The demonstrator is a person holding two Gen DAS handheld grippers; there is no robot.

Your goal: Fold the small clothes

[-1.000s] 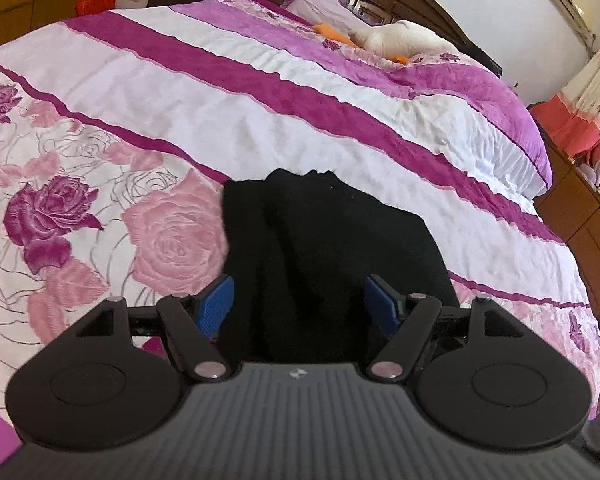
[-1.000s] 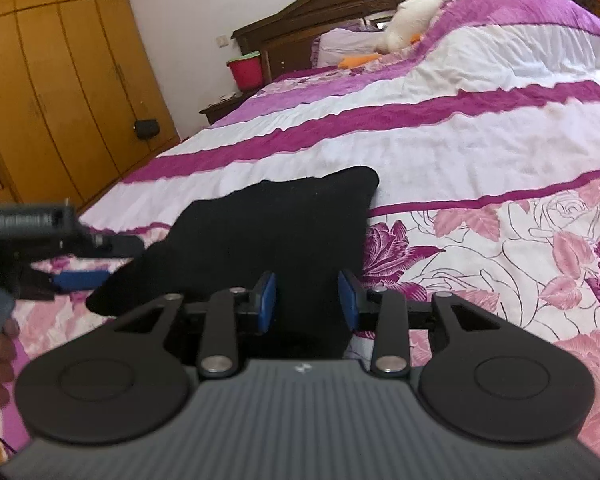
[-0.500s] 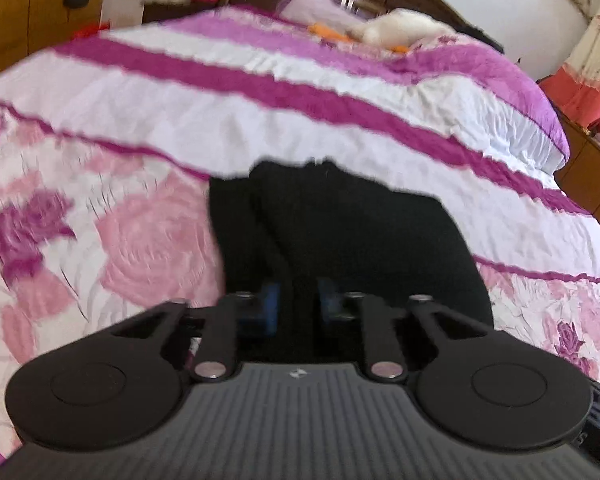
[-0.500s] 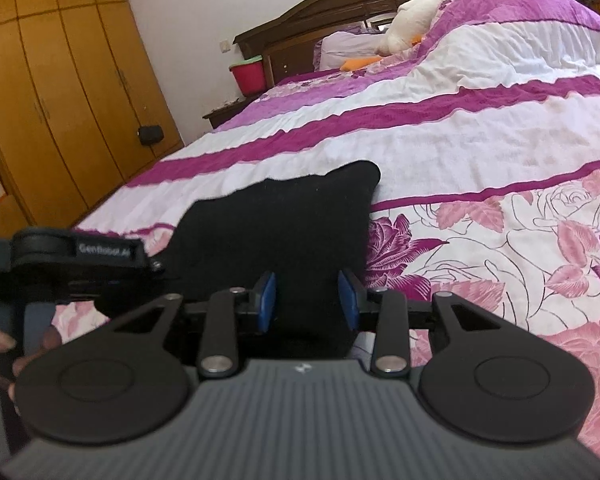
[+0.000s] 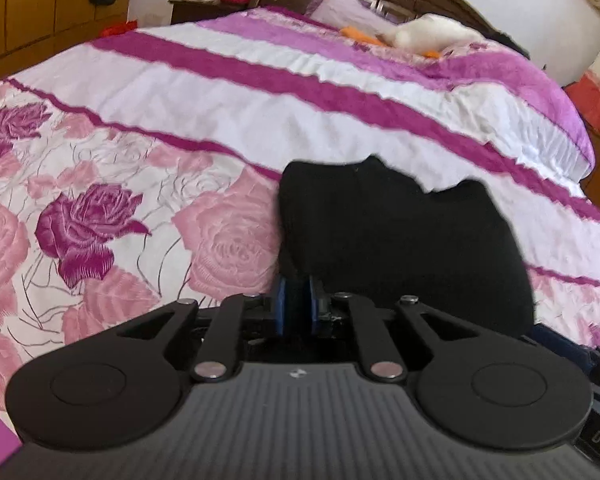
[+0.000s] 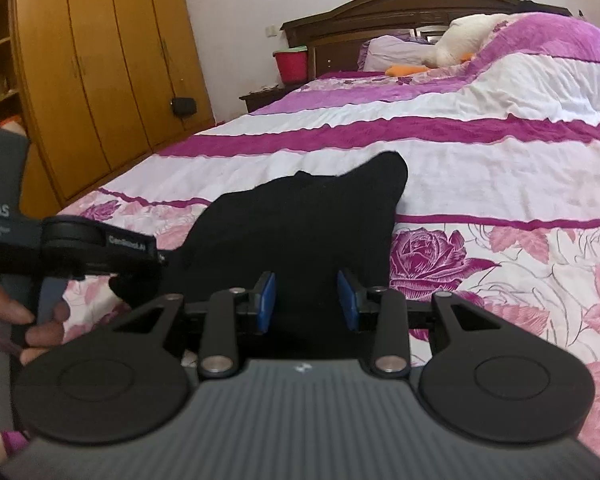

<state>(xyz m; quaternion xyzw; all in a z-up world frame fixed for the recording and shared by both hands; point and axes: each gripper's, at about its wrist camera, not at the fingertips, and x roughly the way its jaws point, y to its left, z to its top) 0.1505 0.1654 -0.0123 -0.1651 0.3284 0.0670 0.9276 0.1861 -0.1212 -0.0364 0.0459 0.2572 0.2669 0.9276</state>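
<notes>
Since a second ago the left gripper (image 5: 296, 306) has drawn its blue pads from wide apart to a narrow pinch on the near left corner of the black garment (image 5: 400, 240), and that edge is now lifted off the bedspread (image 5: 228, 92), so the cloth's far outline looks bunched and uneven where it earlier lay flatter. From the right wrist view, the same left gripper (image 6: 138, 270) shows at the left, its black linkage reaching into the garment's (image 6: 300, 232) near left side, with the person's left hand (image 6: 32, 320) curled round its grey handle. Right gripper (image 6: 306, 302) is as it was: pads (image 6: 267, 300) a moderate gap apart, straddling the garment's near edge without pressing on it. The garment lies on the near part of the bed, over the pink and purple rose print, its far corner reaching onto a white stripe. Farther off, a white plush toy (image 6: 472, 36) rests by the pillows before the dark wooden headboard (image 6: 380, 12); a red bucket (image 6: 291, 65) stands on the nightstand, and a yellow-brown wardrobe (image 6: 100, 72) fills the left wall.
</notes>
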